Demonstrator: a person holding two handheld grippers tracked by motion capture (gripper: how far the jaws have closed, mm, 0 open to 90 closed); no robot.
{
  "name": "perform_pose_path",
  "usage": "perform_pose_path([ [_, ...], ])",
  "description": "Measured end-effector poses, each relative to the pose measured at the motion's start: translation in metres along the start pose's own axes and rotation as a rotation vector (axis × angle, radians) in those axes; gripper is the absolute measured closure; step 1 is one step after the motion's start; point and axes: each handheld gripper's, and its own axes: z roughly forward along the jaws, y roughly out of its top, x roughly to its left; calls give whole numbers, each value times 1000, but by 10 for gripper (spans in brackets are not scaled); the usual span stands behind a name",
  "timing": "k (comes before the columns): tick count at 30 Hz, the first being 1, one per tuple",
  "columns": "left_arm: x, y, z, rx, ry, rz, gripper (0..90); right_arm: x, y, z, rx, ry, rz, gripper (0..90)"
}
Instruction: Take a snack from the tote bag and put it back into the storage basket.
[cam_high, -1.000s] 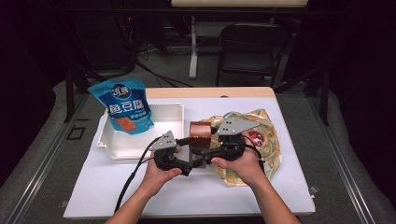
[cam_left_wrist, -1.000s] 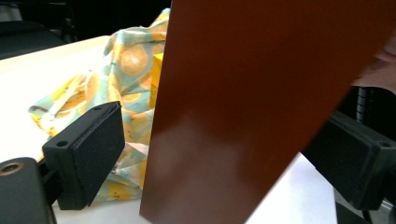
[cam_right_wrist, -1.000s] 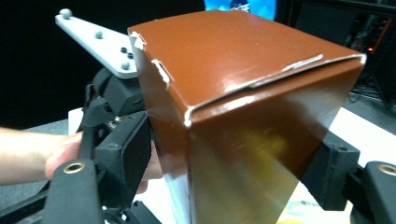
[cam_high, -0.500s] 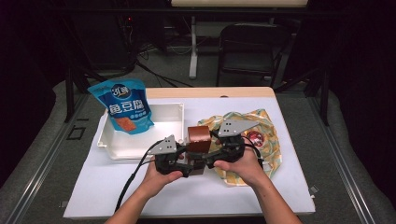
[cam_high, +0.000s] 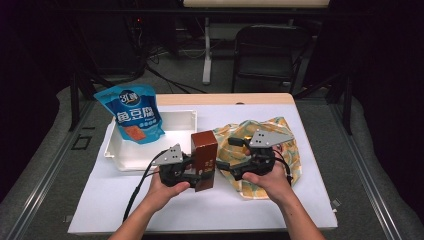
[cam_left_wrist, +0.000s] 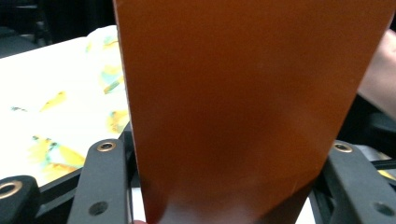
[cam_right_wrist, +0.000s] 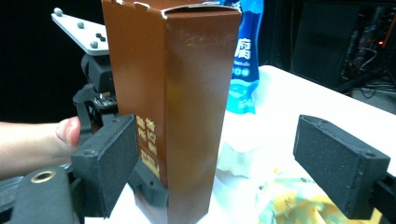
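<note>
A tall brown carton (cam_high: 204, 160) with gold lettering stands upright at the middle of the white table. My left gripper (cam_high: 192, 172) is shut on its lower part; its jaws have just closed on it. In the left gripper view the carton (cam_left_wrist: 243, 102) sits between both black fingers (cam_left_wrist: 105, 182). My right gripper (cam_high: 223, 167) is just right of the carton and stands open, its jaws having just opened further. In the right gripper view the carton (cam_right_wrist: 173, 107) stands between the pads (cam_right_wrist: 341, 163), close to the left pad, with a wide gap on the right.
A white tray (cam_high: 175, 135) lies at the back left with a blue snack pouch (cam_high: 132, 114) propped at its left end. A yellow patterned bag (cam_high: 285, 145) lies under my right hand. A black chair (cam_high: 270, 50) stands beyond the table's far edge.
The left jaws closed on the carton, which now stands taller and upright. The right gripper let go, opened wider and drew back to the right.
</note>
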Motion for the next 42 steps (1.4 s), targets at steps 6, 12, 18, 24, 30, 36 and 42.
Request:
perform_pose_path([
  [6,3,-2,-4,11,23,-14,440,-3,-17,-14,9,-48,13,143],
  [12,10,-4,-14,0,61,-23,440,-8,-34,-29,-6,-102,42,143],
  [18,13,-4,-29,-19,93,-26,440,-12,-50,-45,9,-180,61,144],
  [24,16,-6,-43,-24,119,-30,440,-15,-74,-62,24,-257,89,146],
  [30,20,-8,-53,-21,142,-41,441,-15,-82,-78,2,-308,112,146],
  [36,24,-9,-63,-24,166,-48,441,-18,-94,-89,19,-340,124,147],
  [42,27,-12,-79,-8,206,-52,441,-24,-98,-89,20,-348,144,147],
])
